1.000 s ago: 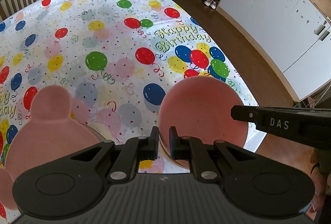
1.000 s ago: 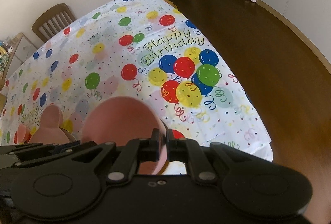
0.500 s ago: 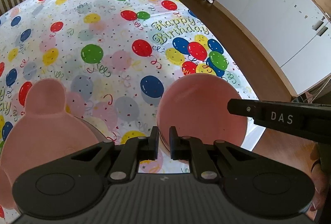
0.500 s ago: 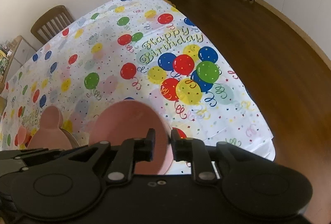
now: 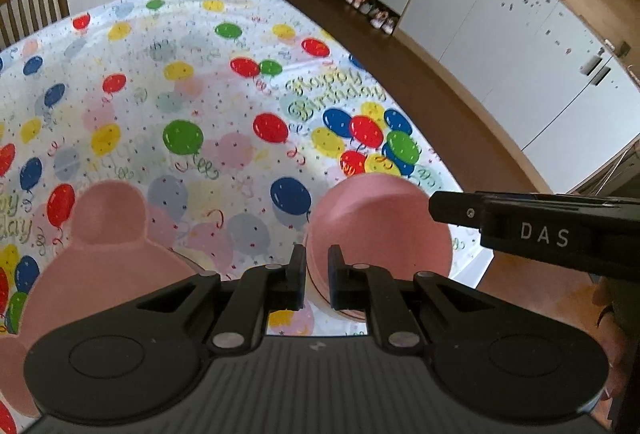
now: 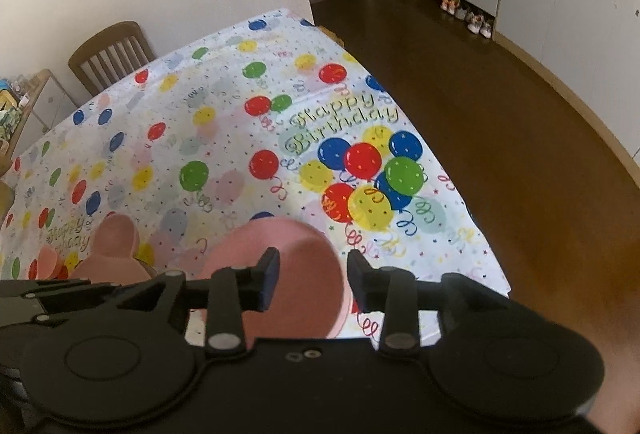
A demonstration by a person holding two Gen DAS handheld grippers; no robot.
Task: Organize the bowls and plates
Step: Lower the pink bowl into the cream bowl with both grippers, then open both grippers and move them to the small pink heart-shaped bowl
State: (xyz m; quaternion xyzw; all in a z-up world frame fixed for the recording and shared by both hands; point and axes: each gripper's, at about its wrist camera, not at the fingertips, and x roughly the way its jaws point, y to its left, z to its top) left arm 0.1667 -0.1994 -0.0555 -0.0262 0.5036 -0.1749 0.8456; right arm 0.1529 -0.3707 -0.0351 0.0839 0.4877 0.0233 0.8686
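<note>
Left gripper pitched down over near table edge, fingers clamped on near rim of round pink plate, narrow gap between them filled by the rim. Plate tilted, held above tablecloth, far edge toward balloon cluster print; whether its low edge touches the cloth is hard to tell. Right gripper just beside on the right, angled down the same way, fingers spread wide apart, straddling the same plate's edge with nothing gripped. Its body crosses the left view from the right as a dark bar marked DAS. Bear-shaped pink plate rests on cloth left of the held plate, ear pointing away. Wooden chair at far table side.
</note>
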